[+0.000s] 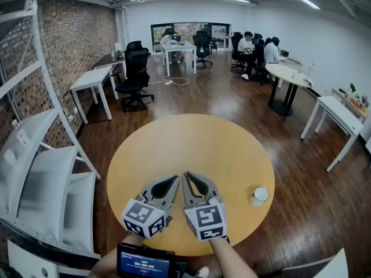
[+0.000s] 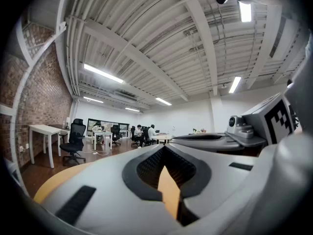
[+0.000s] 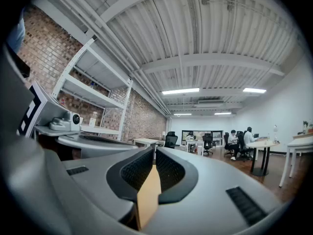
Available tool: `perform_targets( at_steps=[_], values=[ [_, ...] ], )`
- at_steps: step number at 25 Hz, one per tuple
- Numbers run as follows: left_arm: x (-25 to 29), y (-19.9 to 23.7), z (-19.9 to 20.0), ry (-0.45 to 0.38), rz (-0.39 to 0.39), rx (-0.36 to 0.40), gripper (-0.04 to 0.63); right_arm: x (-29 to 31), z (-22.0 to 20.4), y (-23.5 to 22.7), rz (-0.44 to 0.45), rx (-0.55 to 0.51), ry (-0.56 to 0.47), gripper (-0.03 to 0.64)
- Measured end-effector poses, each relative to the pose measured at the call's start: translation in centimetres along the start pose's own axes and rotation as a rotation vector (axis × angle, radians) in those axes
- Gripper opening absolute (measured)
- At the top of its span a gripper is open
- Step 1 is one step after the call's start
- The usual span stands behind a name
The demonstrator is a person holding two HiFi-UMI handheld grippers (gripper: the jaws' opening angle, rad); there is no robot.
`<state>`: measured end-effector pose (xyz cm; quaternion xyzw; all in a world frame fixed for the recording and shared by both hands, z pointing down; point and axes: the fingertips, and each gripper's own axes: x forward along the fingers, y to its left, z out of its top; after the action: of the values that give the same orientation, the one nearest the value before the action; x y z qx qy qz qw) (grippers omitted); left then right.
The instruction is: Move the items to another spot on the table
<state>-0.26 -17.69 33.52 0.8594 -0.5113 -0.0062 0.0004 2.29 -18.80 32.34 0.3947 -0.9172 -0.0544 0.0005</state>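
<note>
A white cup (image 1: 259, 196) stands on the right side of the round yellow table (image 1: 191, 138), close to its edge. My two grippers rest side by side over the table's near edge, both pointing level toward the far side. The left gripper (image 1: 173, 181) is shut with nothing between its jaws, and so is the right gripper (image 1: 187, 176); their tips almost touch. The cup lies well to the right of the right gripper. In the left gripper view the shut jaws (image 2: 164, 150) show only a sliver of table; the right gripper view (image 3: 154, 154) shows the same. Neither gripper view shows the cup.
A white shelving rack (image 1: 40, 172) stands close on the left of the table. A small screen device (image 1: 139, 265) sits at the bottom edge near my hands. Desks, office chairs (image 1: 134, 77) and seated people fill the far end of the room.
</note>
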Motion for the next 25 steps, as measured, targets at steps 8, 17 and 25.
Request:
perform_targets(
  at_steps=[8, 17, 25],
  values=[
    [4.6, -5.5, -0.7, 0.014, -0.069, -0.012, 0.005, -4.0, -1.2, -6.3, -0.08, 0.009, 0.017, 0.031],
    [9.6, -11.5, -2.4, 0.018, -0.145, -0.02, 0.005, -8.6, -3.4, -13.4, -0.184, 0.0, 0.035, 0.078],
    [13.6, -16.9, -3.2, -0.004, -0.193, -0.038, 0.006, -12.8, -5.0, -19.2, -0.254, 0.008, 0.054, 0.135]
  ],
)
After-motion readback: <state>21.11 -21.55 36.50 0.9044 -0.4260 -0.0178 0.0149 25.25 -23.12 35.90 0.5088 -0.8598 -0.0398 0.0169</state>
